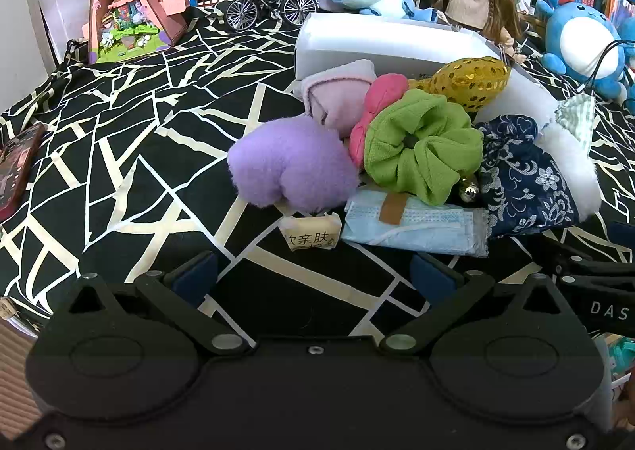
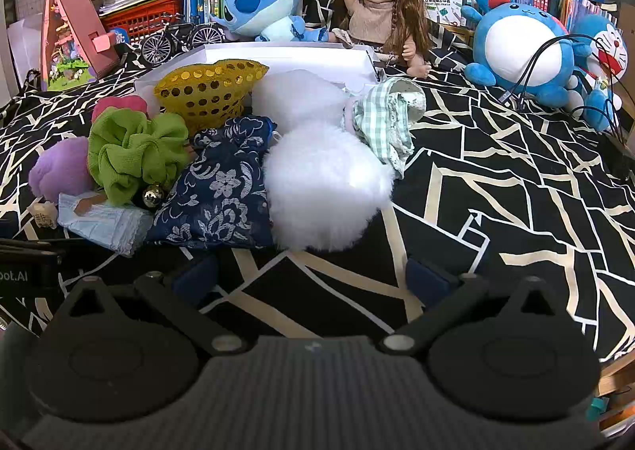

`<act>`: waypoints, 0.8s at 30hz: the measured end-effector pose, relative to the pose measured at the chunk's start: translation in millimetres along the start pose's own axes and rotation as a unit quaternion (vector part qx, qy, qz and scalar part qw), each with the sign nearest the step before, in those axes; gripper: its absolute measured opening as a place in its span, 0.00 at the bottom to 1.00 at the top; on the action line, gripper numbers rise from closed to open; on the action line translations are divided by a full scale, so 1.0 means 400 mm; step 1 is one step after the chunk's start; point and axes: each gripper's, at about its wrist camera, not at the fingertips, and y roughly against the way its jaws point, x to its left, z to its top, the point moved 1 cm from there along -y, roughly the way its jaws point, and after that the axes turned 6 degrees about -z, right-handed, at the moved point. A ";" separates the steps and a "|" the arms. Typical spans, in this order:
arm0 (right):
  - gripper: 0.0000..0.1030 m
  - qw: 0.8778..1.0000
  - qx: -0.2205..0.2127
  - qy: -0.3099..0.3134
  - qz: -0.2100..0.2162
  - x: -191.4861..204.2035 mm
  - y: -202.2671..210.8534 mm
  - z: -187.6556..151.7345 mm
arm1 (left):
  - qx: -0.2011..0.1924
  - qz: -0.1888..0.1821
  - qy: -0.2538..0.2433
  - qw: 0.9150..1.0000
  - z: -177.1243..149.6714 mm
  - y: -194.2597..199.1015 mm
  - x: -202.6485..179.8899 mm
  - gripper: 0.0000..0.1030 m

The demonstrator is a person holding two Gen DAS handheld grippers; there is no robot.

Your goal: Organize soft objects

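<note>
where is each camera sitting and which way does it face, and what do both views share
Left wrist: sits on the left gripper low over the patterned cloth, facing the pile's left end, purple pom-pom and green scrunchie; open jaws show, right gripper's edge at right.
Right wrist: sits on the right gripper, facing the white pom-pom and blue floral pouch; open jaws show, left gripper's edge at left.
Shared: same pile, white box, doll.
</note>
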 end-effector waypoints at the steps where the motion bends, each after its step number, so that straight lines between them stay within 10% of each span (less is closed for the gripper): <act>1: 1.00 1.000 0.000 0.000 0.000 0.001 0.000 0.000 | 0.000 0.000 0.000 1.000 0.000 0.000 0.001 1.00; 24: 1.00 1.000 -0.001 -0.001 -0.002 0.002 0.003 -0.001 | 0.002 0.001 0.000 1.000 0.005 0.001 -0.005 1.00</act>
